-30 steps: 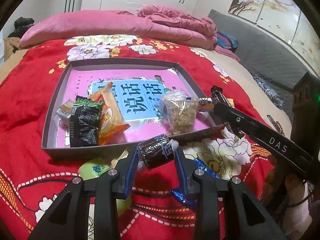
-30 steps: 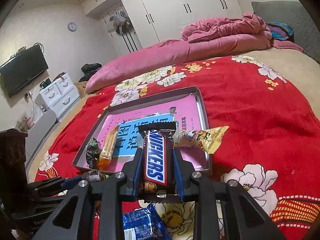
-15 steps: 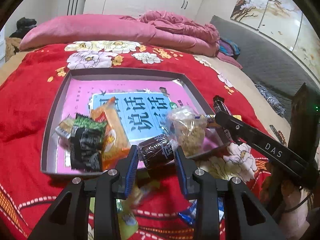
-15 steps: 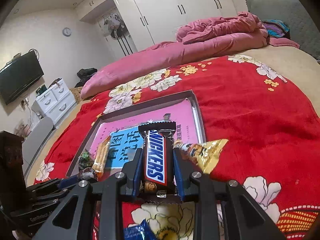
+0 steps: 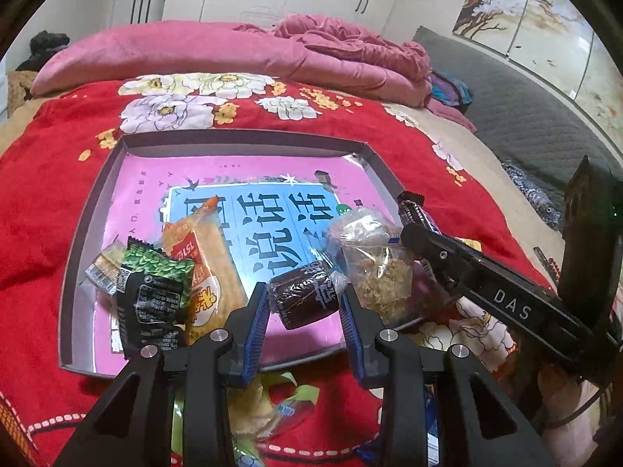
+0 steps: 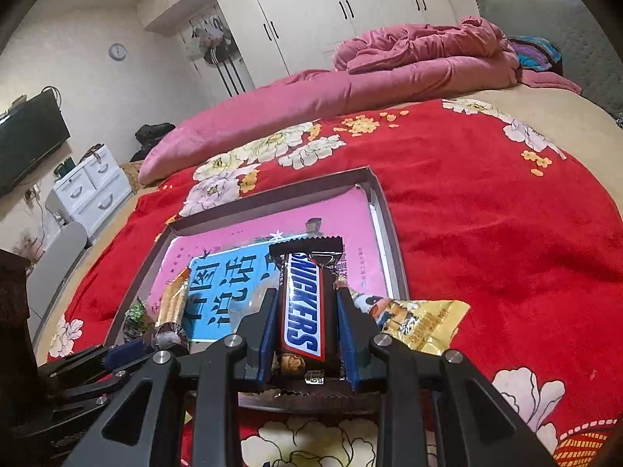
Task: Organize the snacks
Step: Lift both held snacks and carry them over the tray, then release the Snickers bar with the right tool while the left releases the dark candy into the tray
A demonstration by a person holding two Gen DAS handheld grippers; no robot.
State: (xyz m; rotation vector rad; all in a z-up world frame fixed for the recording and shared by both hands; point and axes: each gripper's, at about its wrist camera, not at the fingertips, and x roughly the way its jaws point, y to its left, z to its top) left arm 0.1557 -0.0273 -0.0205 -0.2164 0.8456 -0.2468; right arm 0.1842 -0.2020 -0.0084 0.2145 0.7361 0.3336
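Both tools carry loads over the tray [image 5: 89, 214]: the left gripper [image 5: 303, 303] pinches a dark brown cake, the right gripper [image 6: 307, 323] a Snickers bar at three o'clock. Careless drops could land on the gold packet [image 6: 420, 323] straddling the rim.

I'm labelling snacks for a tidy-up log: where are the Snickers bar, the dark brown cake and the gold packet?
Snickers bar [image 6: 303, 311], right wrist view, on the blue logo.
Dark brown cake [image 5: 303, 295], left wrist view, wrapper's middle.
Gold packet [image 6: 424, 325], right wrist view, its gold face.

Bedroom w/ white wardrobes [image 6: 350, 19], wall clock [image 6: 117, 51], TV [image 6: 29, 138], white drawers [image 6: 91, 186].
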